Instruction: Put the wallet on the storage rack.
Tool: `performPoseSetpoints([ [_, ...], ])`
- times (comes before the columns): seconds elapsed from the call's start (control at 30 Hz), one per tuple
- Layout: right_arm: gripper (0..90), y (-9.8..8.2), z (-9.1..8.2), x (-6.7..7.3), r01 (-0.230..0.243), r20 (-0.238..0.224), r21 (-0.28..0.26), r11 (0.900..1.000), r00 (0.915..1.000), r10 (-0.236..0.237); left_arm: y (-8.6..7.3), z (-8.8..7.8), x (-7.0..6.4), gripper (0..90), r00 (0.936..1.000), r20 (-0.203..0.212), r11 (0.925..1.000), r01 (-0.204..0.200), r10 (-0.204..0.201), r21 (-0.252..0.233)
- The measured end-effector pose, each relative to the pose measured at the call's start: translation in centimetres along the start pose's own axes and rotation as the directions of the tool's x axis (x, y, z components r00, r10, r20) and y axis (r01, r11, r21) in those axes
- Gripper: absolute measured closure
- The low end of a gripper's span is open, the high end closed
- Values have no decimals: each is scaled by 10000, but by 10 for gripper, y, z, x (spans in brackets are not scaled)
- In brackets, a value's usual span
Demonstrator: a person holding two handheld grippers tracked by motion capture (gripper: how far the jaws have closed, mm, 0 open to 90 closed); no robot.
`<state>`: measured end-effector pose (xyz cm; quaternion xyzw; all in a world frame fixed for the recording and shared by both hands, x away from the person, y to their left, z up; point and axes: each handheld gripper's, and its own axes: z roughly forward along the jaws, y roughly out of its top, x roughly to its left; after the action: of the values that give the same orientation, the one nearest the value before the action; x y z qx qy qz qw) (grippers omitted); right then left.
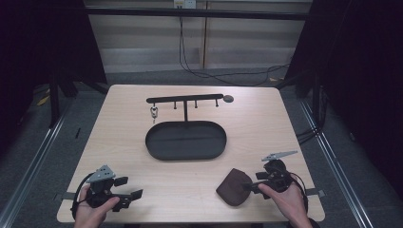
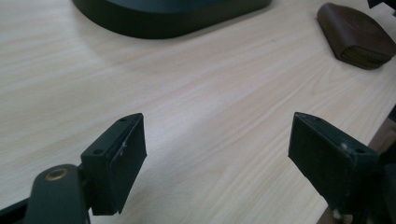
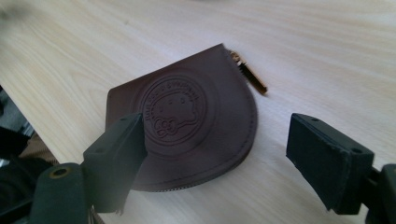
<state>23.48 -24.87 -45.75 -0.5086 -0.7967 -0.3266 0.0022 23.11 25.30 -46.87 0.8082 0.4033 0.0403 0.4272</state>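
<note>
Right gripper (image 3: pixel 212 158) sits low over the table (image 1: pixel 266 123) near its front right corner, jaws spread wide, nothing clamped. Brown leather coin pouch (image 3: pixel 187 119) lies flat on the wood just ahead of the fingers: its rounded stitched edge reaches into the gap between them, the left finger (image 3: pixel 116 158) overlaps the pouch's near-left part in the right gripper view, the right finger (image 3: pixel 327 158) stands clear of it beside bare wood. Whether the left pad touches the leather can't be told. Embossed round stamp faces up, zipper pull (image 3: pixel 252 74) pokes out past the far right of the pouch, beyond the right finger. In the high view the pouch (image 1: pixel 234 186) is right beside the right gripper (image 1: pixel 254 183), on its left. Left gripper (image 2: pixel 215 158) is low at the front left corner, jaws wide apart, only bare tabletop between the fingers; pouch (image 2: pixel 357 39) well ahead and off to the right of its right finger. Black oval tray (image 1: pixel 185 141) with its hook rack (image 1: pixel 185 100) stands farther out, beyond both sets of fingers, a key ring (image 1: pixel 154 112) hanging from the rack's left end.
</note>
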Motion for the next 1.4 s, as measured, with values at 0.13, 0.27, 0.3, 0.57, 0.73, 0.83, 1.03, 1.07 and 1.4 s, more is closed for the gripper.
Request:
performPoseSetpoints([
  [0.13,194,9,8,5,145,77,748,9971,9999,-152,2,2,-2,183,9999,64,9999,-130,129,59],
  [0.27,194,21,12,6,251,164,1205,9924,9995,-273,2,1,1,181,10000,-60,10000,-64,65,36],
  [0.3,193,24,12,6,237,215,1334,9908,9994,-268,2,1,1,181,9999,-103,10000,9,-9,-45],
  [0.57,177,40,19,8,427,364,2384,9702,9979,-529,3,-3,4,181,10000,-23,10000,56,-56,-27],
  [0.73,171,47,23,11,581,432,3026,9513,9963,-746,3,-4,3,182,10000,23,10000,-2,2,-69],
  [0.83,171,48,27,13,629,368,3513,9342,9960,-809,3,-4,3,181,10000,-11,10000,-64,64,-51],
  [1.03,159,47,38,19,802,644,4237,9023,9909,-1183,3,-3,4,181,10000,-77,10000,13,-13,60],
  [1.07,139,46,41,21,852,508,4408,8936,9915,-1196,3,-3,4,182,10000,-85,10000,15,-15,57],
  [1.4,121,51,53,16,611,56,4994,8642,9973,-737,4,-5,4,181,10000,-18,10000,5,-5,-41],
])
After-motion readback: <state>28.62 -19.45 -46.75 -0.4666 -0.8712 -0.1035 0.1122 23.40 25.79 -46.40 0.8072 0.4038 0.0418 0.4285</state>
